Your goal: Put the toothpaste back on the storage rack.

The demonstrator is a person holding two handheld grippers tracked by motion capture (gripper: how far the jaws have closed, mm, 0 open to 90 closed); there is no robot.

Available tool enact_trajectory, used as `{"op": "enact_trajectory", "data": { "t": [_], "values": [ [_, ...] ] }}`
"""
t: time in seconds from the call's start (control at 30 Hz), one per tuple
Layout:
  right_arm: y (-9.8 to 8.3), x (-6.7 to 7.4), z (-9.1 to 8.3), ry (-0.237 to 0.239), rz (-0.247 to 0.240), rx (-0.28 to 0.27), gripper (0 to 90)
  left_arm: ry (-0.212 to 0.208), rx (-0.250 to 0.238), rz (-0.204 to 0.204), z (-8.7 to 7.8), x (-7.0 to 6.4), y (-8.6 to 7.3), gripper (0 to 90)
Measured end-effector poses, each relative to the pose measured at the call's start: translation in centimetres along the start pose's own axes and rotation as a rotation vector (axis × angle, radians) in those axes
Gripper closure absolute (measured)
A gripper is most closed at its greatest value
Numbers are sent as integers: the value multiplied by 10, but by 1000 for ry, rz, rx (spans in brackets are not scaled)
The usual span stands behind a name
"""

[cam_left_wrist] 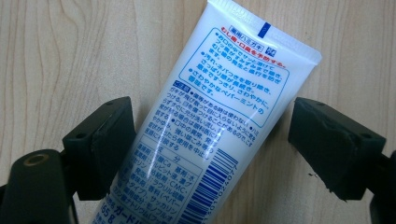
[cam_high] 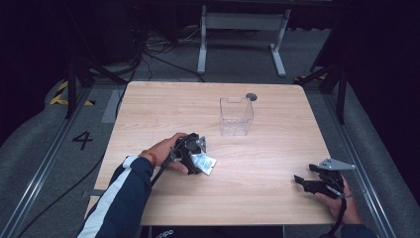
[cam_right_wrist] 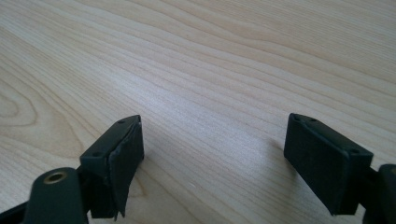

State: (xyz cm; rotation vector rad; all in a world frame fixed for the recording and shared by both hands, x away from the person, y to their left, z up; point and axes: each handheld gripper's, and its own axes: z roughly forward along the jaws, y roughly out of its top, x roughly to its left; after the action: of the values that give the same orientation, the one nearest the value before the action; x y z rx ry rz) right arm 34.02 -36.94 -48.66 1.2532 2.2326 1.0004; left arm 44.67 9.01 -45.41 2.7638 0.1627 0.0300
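Observation:
A white tube with blue print and a barcode lies flat on the wooden table, crimped end pointing away in the left gripper view. My left gripper points down over it, its jaws either side of the tube's body. The left pad sits at the tube's edge and the right pad stands clear of it, so the gripper is open. In the high view the tube pokes out from under my left gripper at the table's near left. My right gripper rests open at the near right, with bare wood between its jaws.
A clear plastic box stands upright, with nothing in it, toward the table's far middle, with a small grey disc just behind it. Beyond the table are cables on the floor and a white stand.

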Motion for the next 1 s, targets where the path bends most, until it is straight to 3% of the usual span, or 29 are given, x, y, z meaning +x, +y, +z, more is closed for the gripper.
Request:
{"op": "enact_trajectory", "data": {
  "t": [0.3,0.43,0.5,0.7,1.0],
  "values": [
    [0,0,0,0,0,0,202,-13,12,21,0,0,4,210],
    [0,0,0,0,0,0,203,-31,9,41,-4,1,2,364],
    [0,0,0,0,0,0,203,-33,6,37,-5,1,2,417],
    [0,0,0,0,0,0,203,-34,45,45,-5,0,7,454],
    [0,0,0,0,0,0,203,-20,25,20,-9,-1,5,536]
  ]
}}
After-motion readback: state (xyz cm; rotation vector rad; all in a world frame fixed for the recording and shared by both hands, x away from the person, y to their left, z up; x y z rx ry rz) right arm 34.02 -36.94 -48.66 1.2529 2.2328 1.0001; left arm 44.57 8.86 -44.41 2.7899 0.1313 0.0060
